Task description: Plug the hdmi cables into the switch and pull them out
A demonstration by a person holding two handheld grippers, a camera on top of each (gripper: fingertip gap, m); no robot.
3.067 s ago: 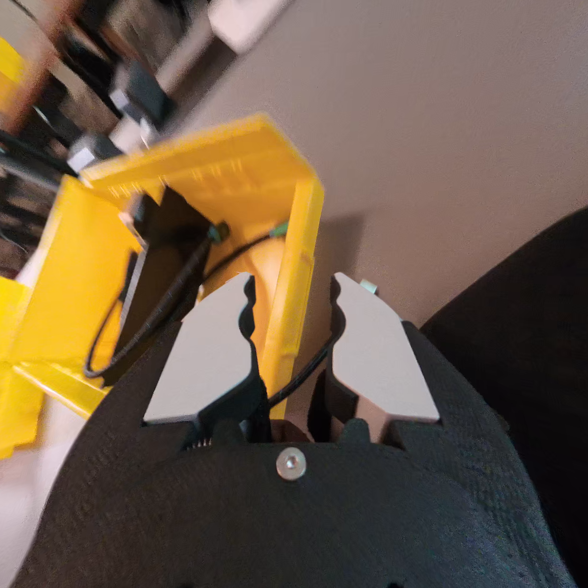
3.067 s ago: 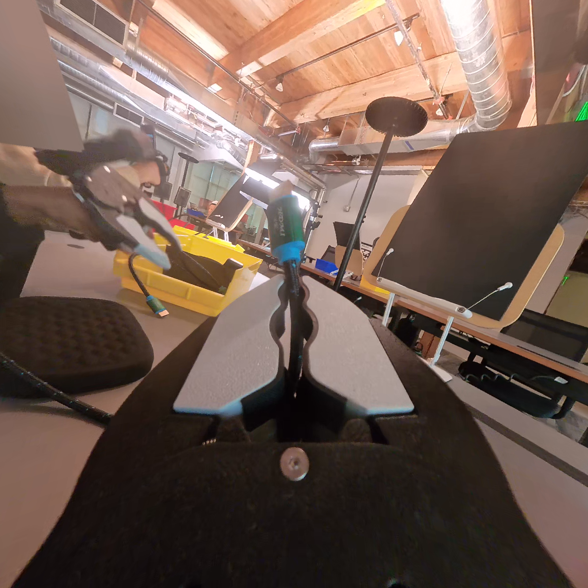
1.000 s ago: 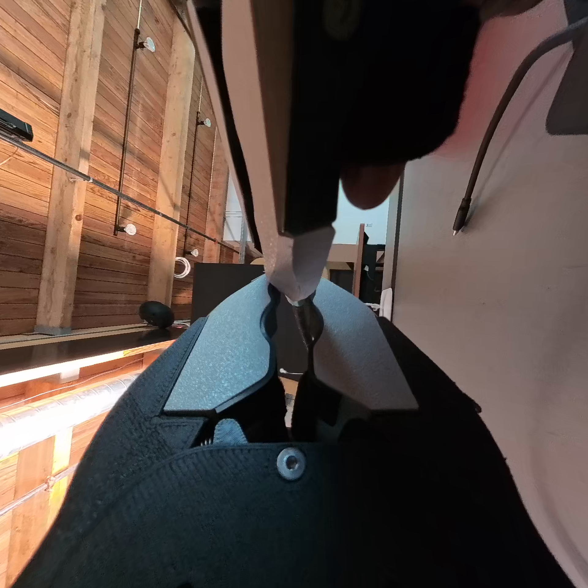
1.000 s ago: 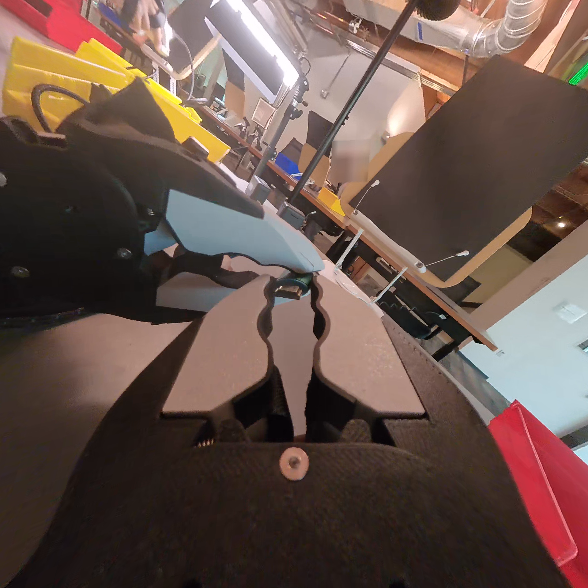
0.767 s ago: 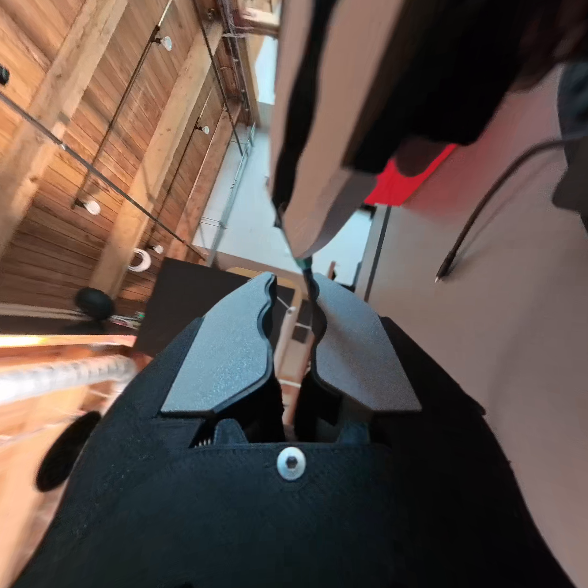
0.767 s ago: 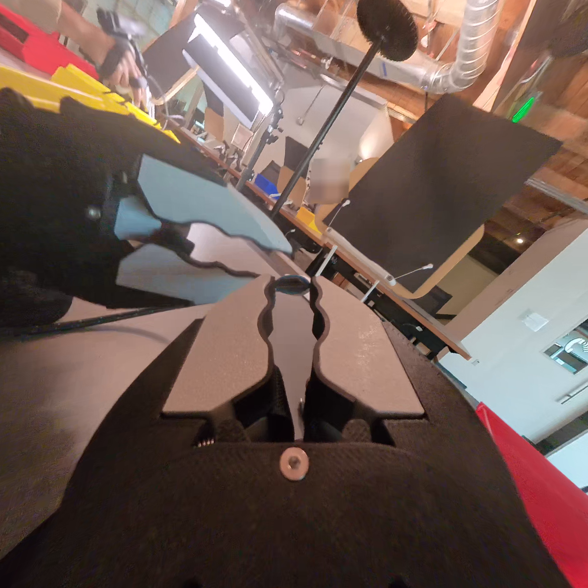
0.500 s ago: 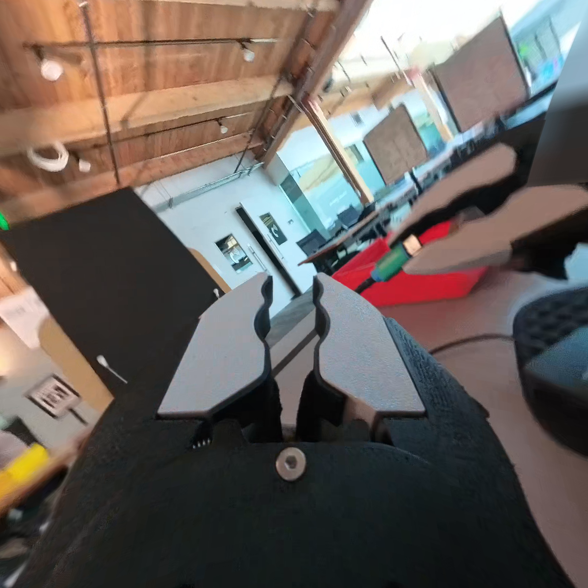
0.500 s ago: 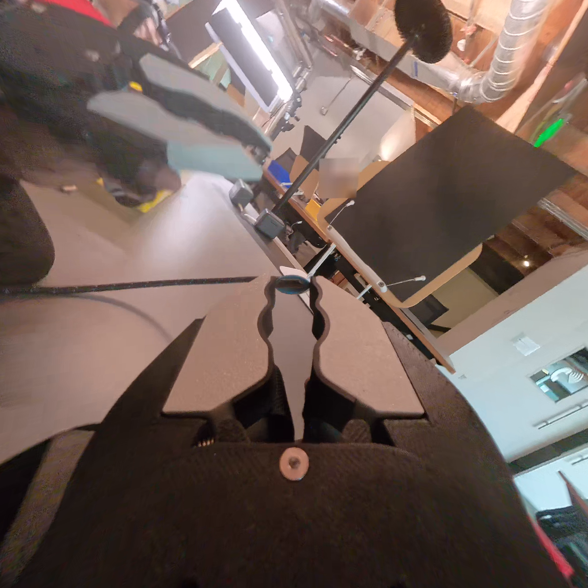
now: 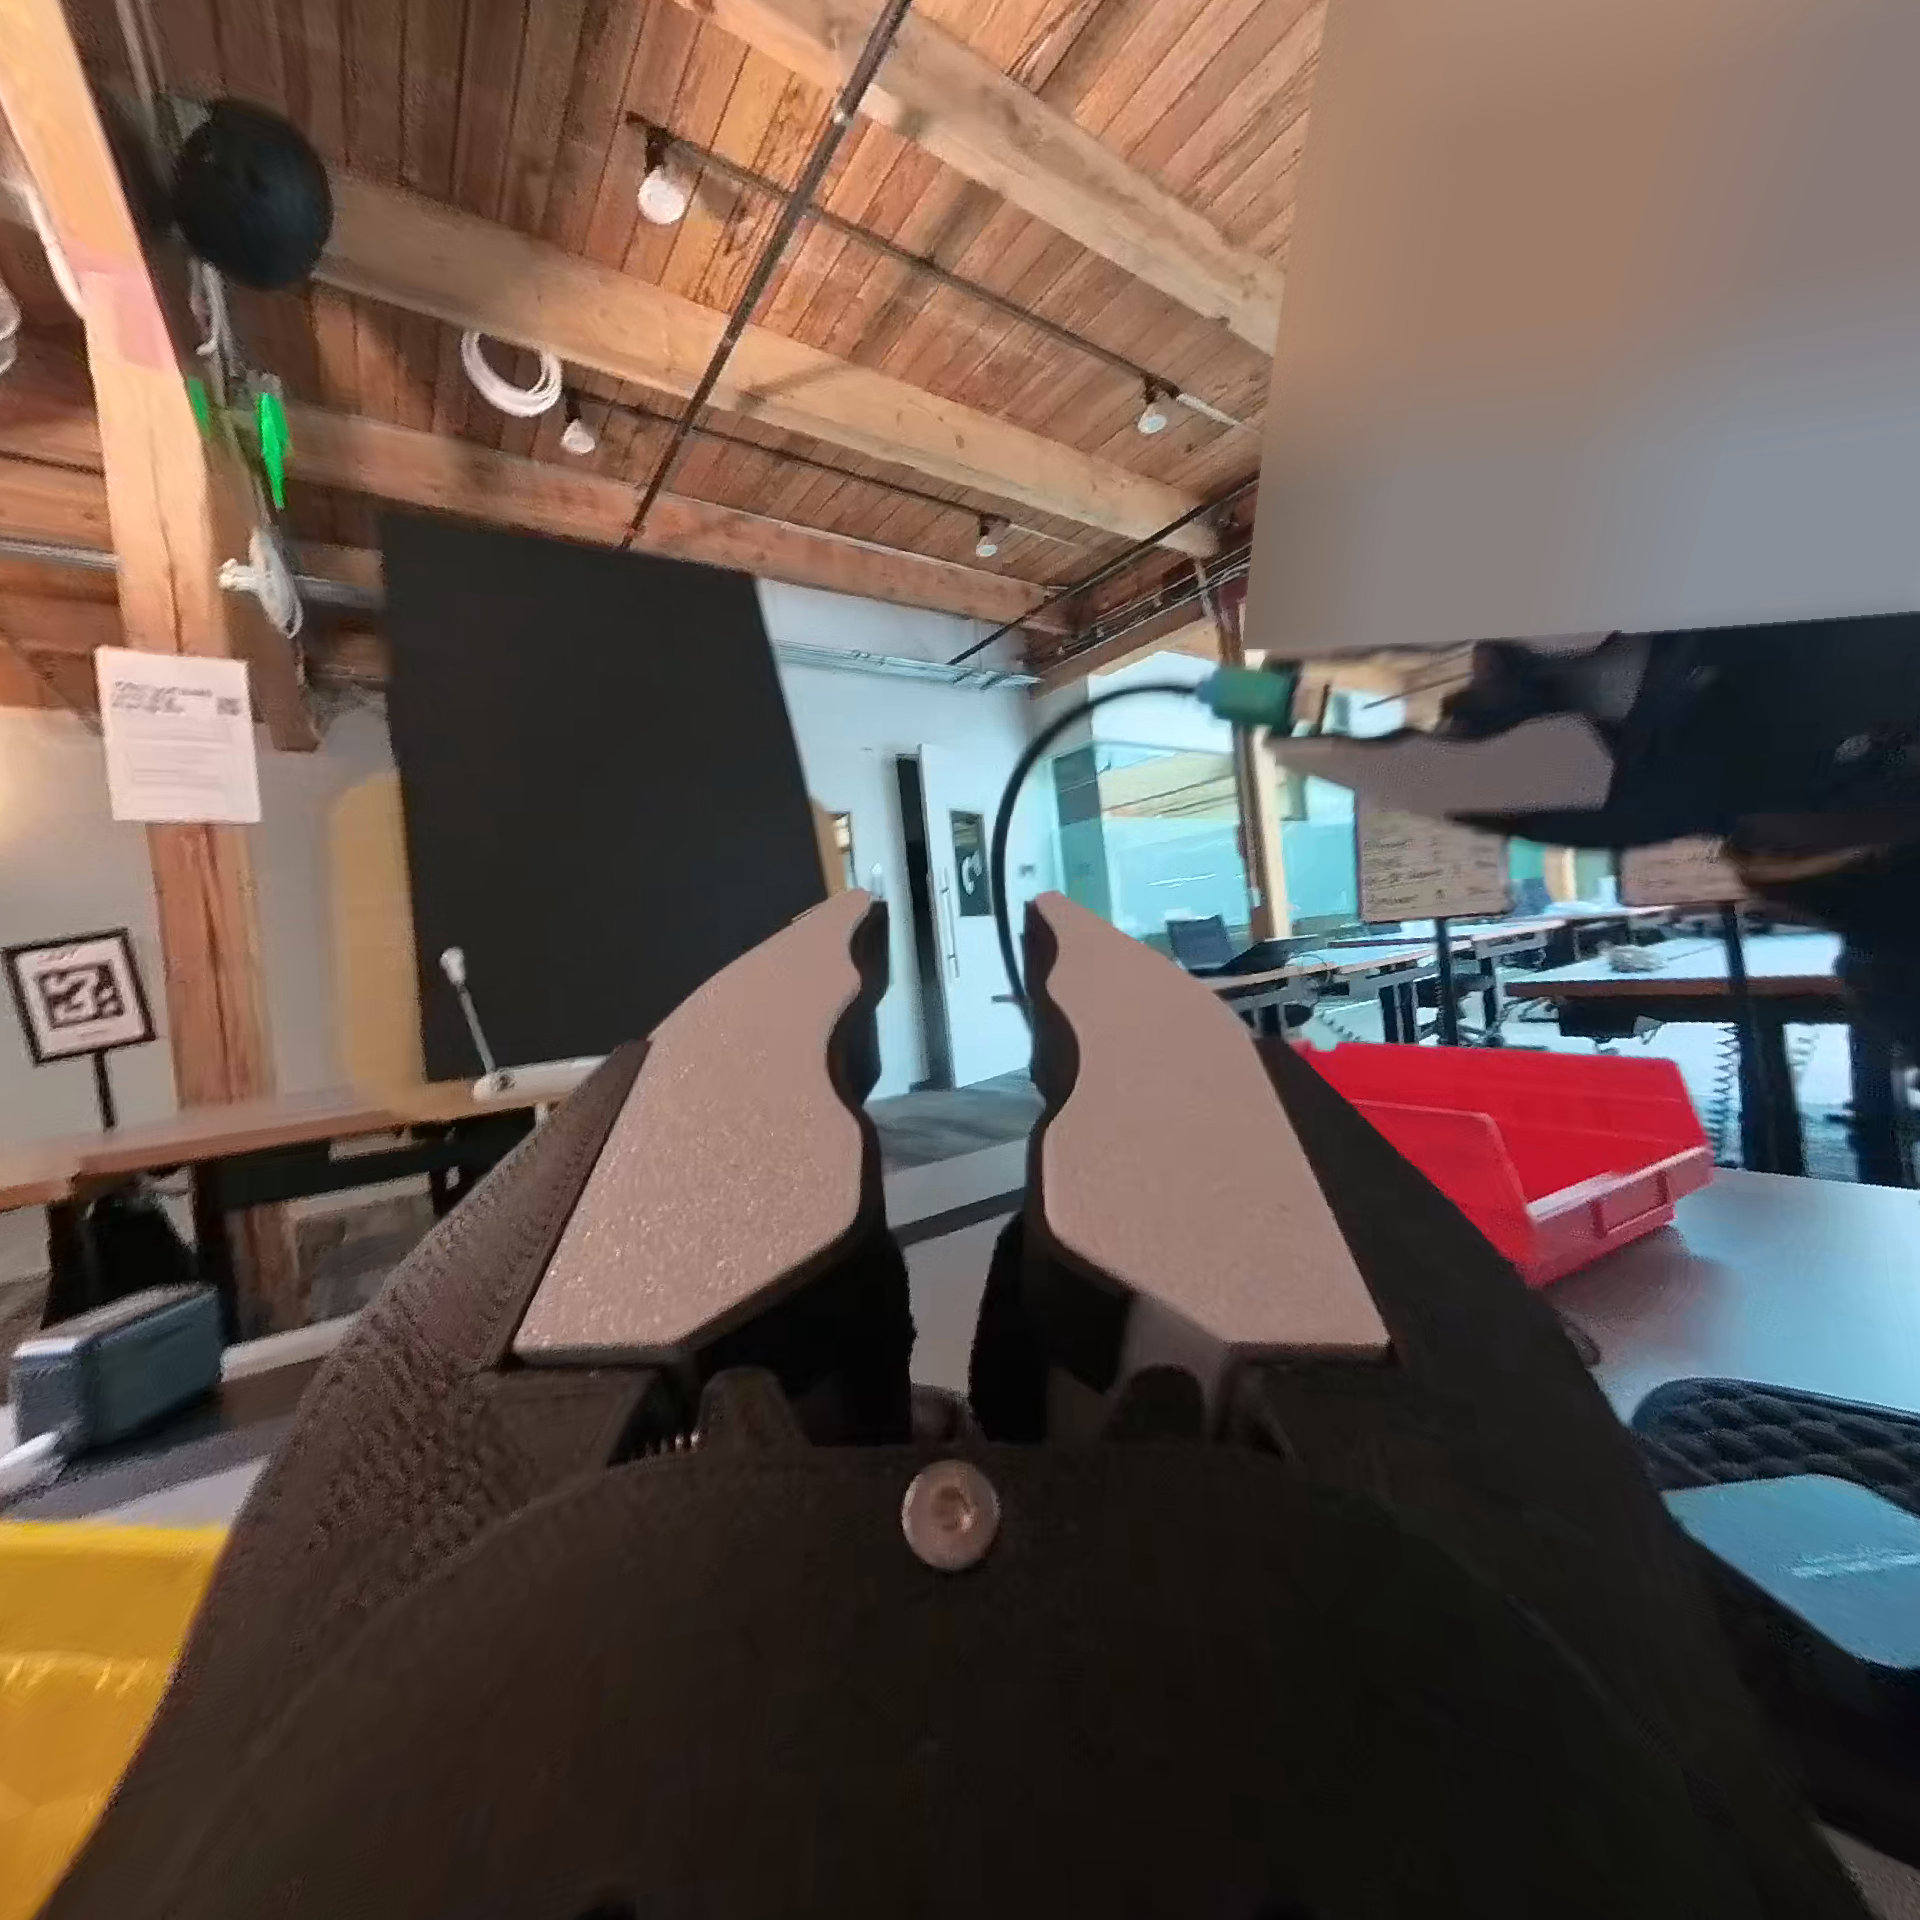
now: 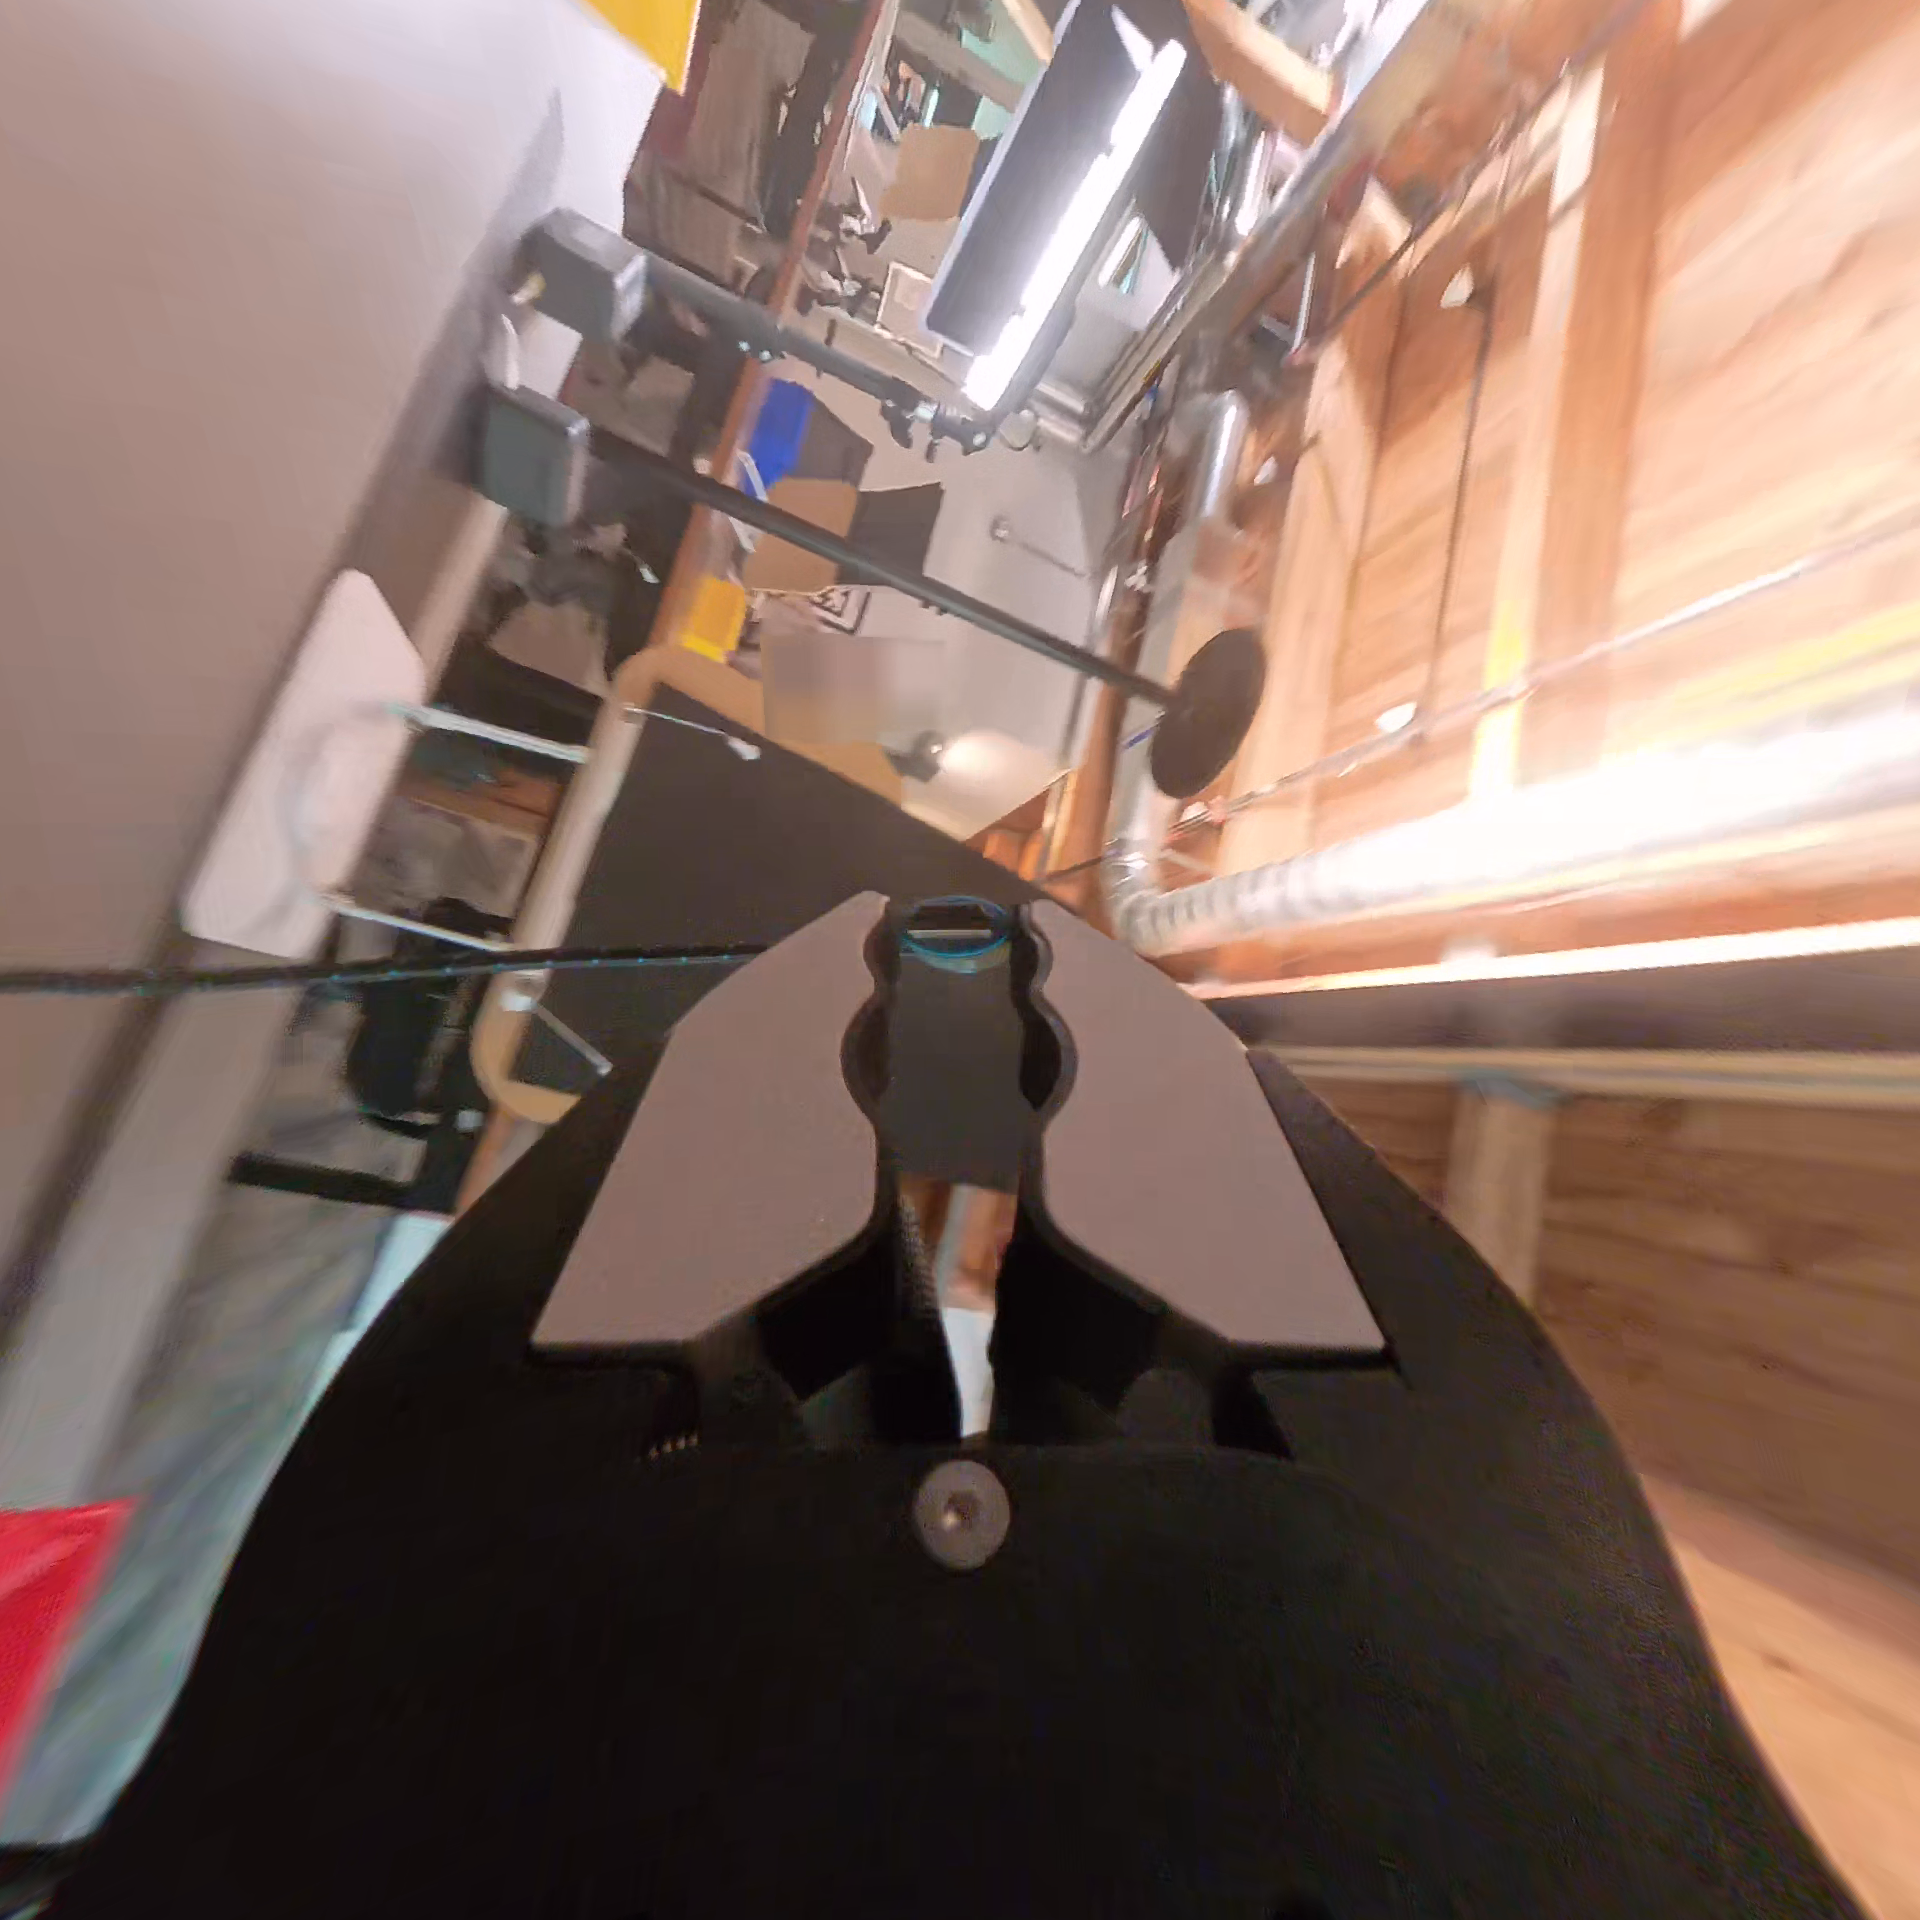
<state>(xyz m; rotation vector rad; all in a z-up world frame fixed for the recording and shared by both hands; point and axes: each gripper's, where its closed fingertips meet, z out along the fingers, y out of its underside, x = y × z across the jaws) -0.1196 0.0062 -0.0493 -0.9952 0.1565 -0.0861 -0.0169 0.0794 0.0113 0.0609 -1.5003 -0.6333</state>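
Note:
My right gripper (image 10: 951, 920) is shut on an HDMI plug (image 10: 948, 933) with a blue ring, seen end-on at the fingertips. Its black braided cable (image 10: 364, 971) runs off to the left. In the left wrist view the right gripper (image 9: 1309, 717) is held high at the upper right with the green plug (image 9: 1245, 694) sticking out. The cable (image 9: 1013, 831) arcs down from it behind my left finger. My left gripper (image 9: 956, 914) is open and empty, well apart from the plug. A dark flat box (image 9: 1808, 1558), possibly the switch, lies on a black padded mat (image 9: 1787, 1439).
A red bin (image 9: 1507, 1132) stands on the grey table (image 9: 1766, 1288) to the right. A yellow bin (image 9: 83, 1621) is at the lower left. The right wrist view is rolled sideways, with the table (image 10: 156, 416) on its left and a red bin corner (image 10: 52, 1579).
The left gripper has opened, let go of the cable and swung away from the right gripper. The right gripper keeps the plug and has rolled sideways and risen.

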